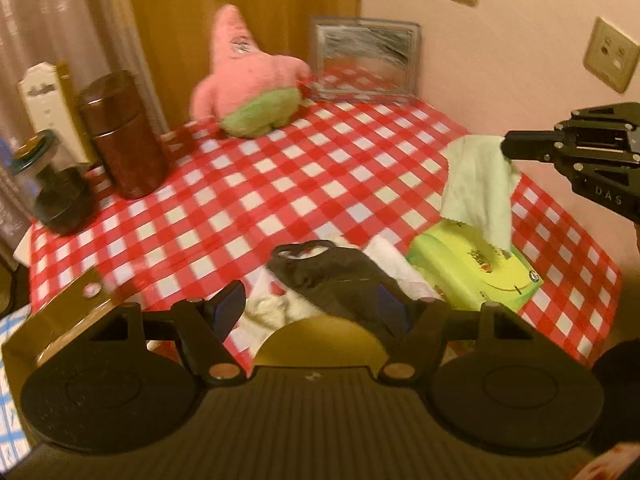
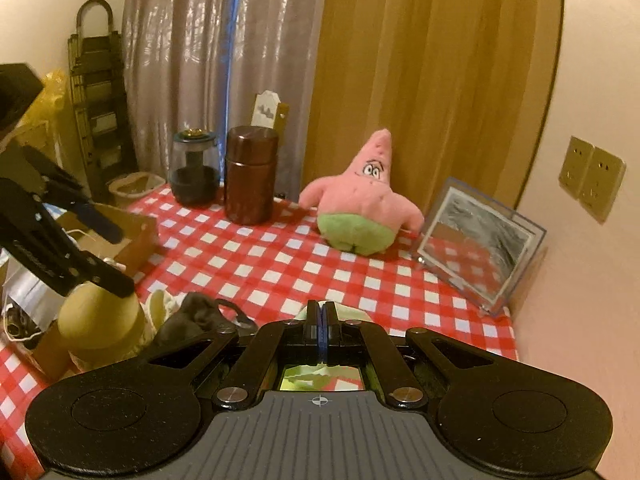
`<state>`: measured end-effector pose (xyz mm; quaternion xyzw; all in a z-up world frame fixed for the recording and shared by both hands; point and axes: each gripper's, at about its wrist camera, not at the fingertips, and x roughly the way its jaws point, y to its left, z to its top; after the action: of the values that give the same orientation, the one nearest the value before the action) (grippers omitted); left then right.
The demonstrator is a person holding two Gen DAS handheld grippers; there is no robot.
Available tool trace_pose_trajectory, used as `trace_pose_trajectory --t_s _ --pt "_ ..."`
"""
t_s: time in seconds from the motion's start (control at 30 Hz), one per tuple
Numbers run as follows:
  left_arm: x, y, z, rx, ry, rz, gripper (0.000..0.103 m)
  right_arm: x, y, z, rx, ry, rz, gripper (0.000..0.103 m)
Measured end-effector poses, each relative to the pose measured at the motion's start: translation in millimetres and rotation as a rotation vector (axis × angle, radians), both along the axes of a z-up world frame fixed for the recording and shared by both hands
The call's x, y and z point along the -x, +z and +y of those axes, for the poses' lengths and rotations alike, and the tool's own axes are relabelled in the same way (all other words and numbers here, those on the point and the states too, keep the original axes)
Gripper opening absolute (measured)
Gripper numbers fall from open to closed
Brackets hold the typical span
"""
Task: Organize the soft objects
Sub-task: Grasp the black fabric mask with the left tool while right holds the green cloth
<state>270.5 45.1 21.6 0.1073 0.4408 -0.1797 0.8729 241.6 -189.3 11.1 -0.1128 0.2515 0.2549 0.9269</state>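
Both pairs of fingers tell different things. On the right gripper [image 2: 322, 322] the fingers are pressed fully together, and they pinch the top edge of a pale green cloth [image 1: 478, 186]. In the left wrist view this cloth hangs down from the right gripper [image 1: 505, 148] above the green tissue pack [image 1: 472, 266], which lies on the right side of the bench [image 1: 280, 184]; the lower end of the cloth seems to sit in the opening of the pack, though I cannot tell if it touches.

On the left gripper [image 1: 316, 304] the fingers stand wide apart and hold nothing. Between and under them, at the near edge of the bench, lies a black fabric piece [image 1: 336, 276] on white cloths [image 1: 276, 308].

All these things look light, limp and not fragile. They will fold and stretch, so I judge a pinch on an edge or a thick fold is the best hold. A thin layer can slip out easily. The pink plush star [image 1: 250, 76] sits far, near the curtain, and it is bulkier; its arm or body gives a good place.
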Motion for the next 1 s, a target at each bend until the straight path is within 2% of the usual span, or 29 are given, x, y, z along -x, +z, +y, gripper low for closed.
trace_pose_trajectory --t_s 0.1,0.3,0.43,0.57,0.67,0.73,0.8,0.87,1.0 --pt "-16.2 -9.8 -13.9 -0.012 -0.059 0.047 0.069 -1.9 -8.0 -4.2 0.000 -0.010 0.023 0.000" --pt "-49.5 -41.9 -47.1 -0.116 -0.228 0.190 0.062 -6.8 -22.1 -17.4 -0.022 -0.039 0.070 0.000" --pt "-61.6 -62.8 -61.6 -0.167 -0.279 0.260 0.052 -7.4 -30.1 -23.2 -0.037 -0.051 0.097 0.000" --pt "-67.6 -81.5 -74.0 -0.226 -0.327 0.324 0.047 -6.7 -37.3 -25.3 -0.045 -0.055 0.117 0.000" --pt "-70.5 -89.2 -75.9 -0.279 -0.341 0.343 0.035 -7.7 -41.5 -26.9 -0.059 -0.061 0.133 0.000" --pt "-71.7 -91.9 -75.8 -0.303 -0.340 0.350 0.017 -7.4 -43.1 -28.5 -0.065 -0.064 0.141 0.000" --pt "-71.3 -91.7 -73.7 -0.315 -0.335 0.345 0.007 -8.6 -43.2 -30.1 -0.069 -0.068 0.144 0.000" --pt "-69.2 -89.4 -72.4 -0.314 -0.337 0.336 0.004 -8.0 -41.9 -31.5 -0.076 -0.071 0.144 0.000" --pt "-64.6 -71.7 -67.7 -0.260 -0.307 0.291 0.003 -5.6 -36.5 -36.0 -0.088 -0.080 0.140 0.000"
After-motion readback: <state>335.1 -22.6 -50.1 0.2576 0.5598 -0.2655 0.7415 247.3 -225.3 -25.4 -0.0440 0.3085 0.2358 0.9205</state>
